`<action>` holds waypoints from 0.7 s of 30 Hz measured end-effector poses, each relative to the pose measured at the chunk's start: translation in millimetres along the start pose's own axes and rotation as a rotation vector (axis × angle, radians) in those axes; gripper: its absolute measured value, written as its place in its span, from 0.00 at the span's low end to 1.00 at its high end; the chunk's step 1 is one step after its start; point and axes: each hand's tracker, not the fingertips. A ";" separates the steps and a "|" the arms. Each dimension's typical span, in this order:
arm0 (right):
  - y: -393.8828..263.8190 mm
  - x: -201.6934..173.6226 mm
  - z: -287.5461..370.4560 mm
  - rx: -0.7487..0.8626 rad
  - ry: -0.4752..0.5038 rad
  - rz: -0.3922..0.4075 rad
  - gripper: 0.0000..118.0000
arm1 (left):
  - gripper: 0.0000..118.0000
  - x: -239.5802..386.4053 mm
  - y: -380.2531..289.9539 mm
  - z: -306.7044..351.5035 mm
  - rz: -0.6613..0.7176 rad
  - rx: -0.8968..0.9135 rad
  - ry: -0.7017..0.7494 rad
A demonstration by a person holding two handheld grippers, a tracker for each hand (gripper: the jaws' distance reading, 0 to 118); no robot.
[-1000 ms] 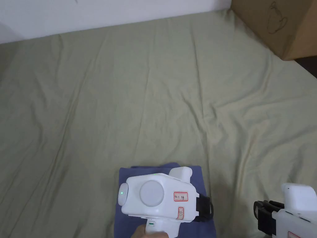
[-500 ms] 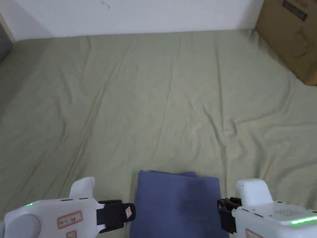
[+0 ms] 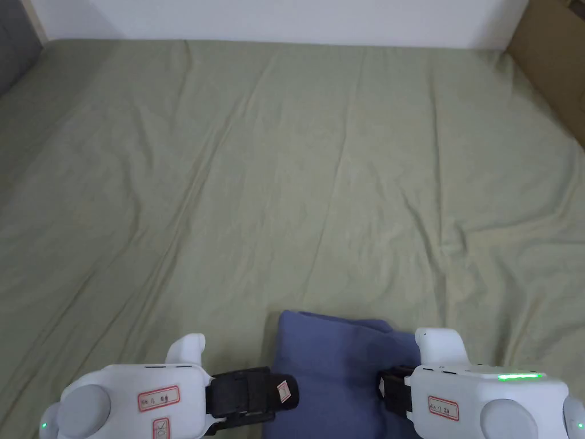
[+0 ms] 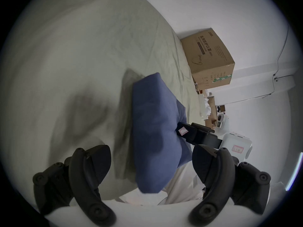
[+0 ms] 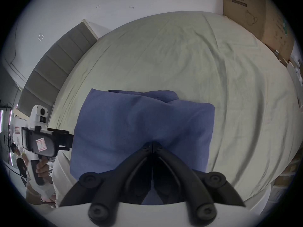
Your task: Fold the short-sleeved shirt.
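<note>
Green bed sheet (image 3: 285,171), blue folded shirt (image 3: 331,371) at near edge, between both tools. Right tool (image 5: 152,144) clenched on shirt's right side, bunching it. Left tool (image 4: 150,166) released, jaws spread just left of shirt. Cardboard box (image 4: 208,58) beyond right tool.

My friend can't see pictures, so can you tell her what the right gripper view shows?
The right gripper has its two black jaws shut on the near edge of a folded blue shirt lying on a pale green bedsheet. The left gripper, held in a hand, reaches toward the shirt's left side, and a cardboard box stands at the far right corner.
</note>
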 end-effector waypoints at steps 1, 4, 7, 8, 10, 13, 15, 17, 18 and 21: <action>0.0 -0.6 0.0 0.001 0.000 -0.004 0.00 | 0.89 -1.0 4.5 -7.0 0.011 -0.011 -0.001; 0.3 -3.9 0.3 -0.002 -0.010 0.006 0.00 | 0.90 -7.9 16.2 -24.4 0.035 -0.044 -0.048; 0.7 -4.6 0.3 -0.005 -0.016 0.018 0.00 | 0.88 -14.4 27.1 -35.7 0.077 -0.068 -0.138; 0.6 -4.8 0.3 -0.006 -0.016 0.017 0.00 | 0.82 -14.9 30.4 -40.1 0.081 -0.075 -0.152; 1.0 -4.2 0.4 -0.007 -0.014 0.008 0.00 | 0.34 -10.8 33.5 -51.2 0.059 -0.086 -0.154; 1.8 -3.3 2.4 -0.009 -0.006 -0.009 0.00 | 0.23 -5.5 31.7 -65.9 -0.019 -0.119 -0.021; 3.4 -7.4 7.3 -0.006 -0.018 -0.004 0.00 | 0.23 -1.2 35.3 -54.0 0.016 -0.128 -0.039; 4.8 -12.2 14.1 0.010 -0.015 0.005 0.00 | 0.22 4.2 35.3 -48.7 -0.010 -0.119 -0.026; 6.5 -15.0 17.7 0.021 -0.017 0.010 0.00 | 0.22 -2.0 39.6 -41.4 -0.017 -0.114 -0.005; 12.4 -21.1 28.0 0.058 -0.010 0.015 0.00 | 0.22 -0.4 44.9 -17.5 -0.044 -0.086 0.028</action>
